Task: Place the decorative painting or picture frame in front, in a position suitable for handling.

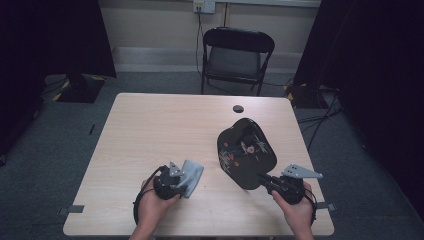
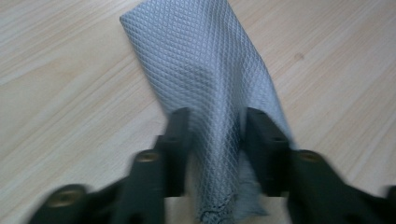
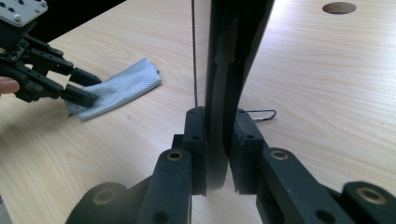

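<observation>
Pinching the near end of a grey, diamond-textured woven cloth (image 2: 205, 93), the left gripper (image 2: 212, 140) has its two black jaws drawn in on either side of the fabric, which bunches up between the pads; the jaws stand narrow with the cloth caught between them. In the high view the left gripper (image 1: 172, 181) sits near the desk's front edge, left of its middle, with the person's left hand (image 1: 152, 200) behind it, and the cloth (image 1: 191, 176) fans out from the jaws toward the desk's centre, lying on the wood.

The right gripper (image 3: 217, 154) is clamped on the lower rim of a black, rounded, flat glossy panel with a red and white printed pattern (image 1: 245, 152). From the right gripper view the panel (image 3: 233, 56) rises edge-on and upright between the jaws, whose pads press on both faces. In the high view the right gripper (image 1: 265, 181) is near the desk's front right corner, held by the right hand (image 1: 297, 207), and the panel leans away toward the desk's centre.

A round cable hole (image 1: 238, 108) lies near the pale wooden desk's (image 1: 150, 125) far edge. Beyond that edge stands a black folding chair (image 1: 235, 57).
</observation>
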A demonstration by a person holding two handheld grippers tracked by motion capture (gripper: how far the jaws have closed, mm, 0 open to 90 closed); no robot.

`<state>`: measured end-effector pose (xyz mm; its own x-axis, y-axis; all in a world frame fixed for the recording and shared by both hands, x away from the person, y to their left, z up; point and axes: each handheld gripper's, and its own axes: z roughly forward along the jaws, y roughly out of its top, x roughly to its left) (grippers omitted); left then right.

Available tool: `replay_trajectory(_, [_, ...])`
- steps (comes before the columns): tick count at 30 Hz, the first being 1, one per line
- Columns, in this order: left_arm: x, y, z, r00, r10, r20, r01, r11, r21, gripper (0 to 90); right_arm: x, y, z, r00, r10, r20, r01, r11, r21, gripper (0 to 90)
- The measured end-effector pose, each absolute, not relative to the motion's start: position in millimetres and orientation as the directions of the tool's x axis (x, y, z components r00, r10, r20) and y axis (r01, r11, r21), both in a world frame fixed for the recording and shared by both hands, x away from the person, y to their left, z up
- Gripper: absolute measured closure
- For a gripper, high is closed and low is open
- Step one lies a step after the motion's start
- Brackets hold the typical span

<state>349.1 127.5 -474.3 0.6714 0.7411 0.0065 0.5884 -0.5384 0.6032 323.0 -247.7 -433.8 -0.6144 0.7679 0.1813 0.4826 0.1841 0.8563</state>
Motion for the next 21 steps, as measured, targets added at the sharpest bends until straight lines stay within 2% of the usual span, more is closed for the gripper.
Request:
replay_trajectory(1, [349.1,127.5,-474.3,0.671,0.741,0.007,0.588,-0.538,0.603,71.2,323.0,-247.7,-433.8,-0.614,0.768,0.181,0.483,0.184,0.856,79.3])
replay_trajectory(2, [349.2,128.6,-473.8,0.681,0.732,0.022,0.577,-0.554,0.600,71.2,323.3,-247.8,-433.8,-0.615,0.768,0.180,0.481,0.184,0.857,79.3])
replay_trajectory(3, [350.0,129.5,-473.3,0.682,0.732,0.007,0.583,-0.550,0.598,77.7,323.1,-247.3,-433.7,-0.614,0.769,0.178,0.481,0.186,0.856,79.3])
replay_trajectory(4, [350.2,129.8,-473.0,0.684,0.729,0.003,0.585,-0.550,0.596,78.4,322.9,-246.9,-433.6,-0.612,0.771,0.176,0.482,0.187,0.856,79.3])
replay_trajectory(9, [351.7,132.8,-468.9,0.683,0.728,-0.055,0.608,-0.525,0.595,79.2,323.2,-247.3,-433.9,-0.613,0.769,0.178,0.482,0.186,0.856,79.4])
replay_trajectory(13, [353.8,133.9,-450.3,0.666,0.741,-0.086,0.626,-0.493,0.604,79.4,323.0,-247.5,-433.7,-0.615,0.769,0.174,0.483,0.193,0.854,79.5])
replay_trajectory(21, [360.3,127.5,-423.6,0.681,0.721,-0.127,0.603,-0.454,0.656,80.1,324.1,-247.7,-433.1,-0.619,0.766,0.171,0.482,0.199,0.854,79.5])
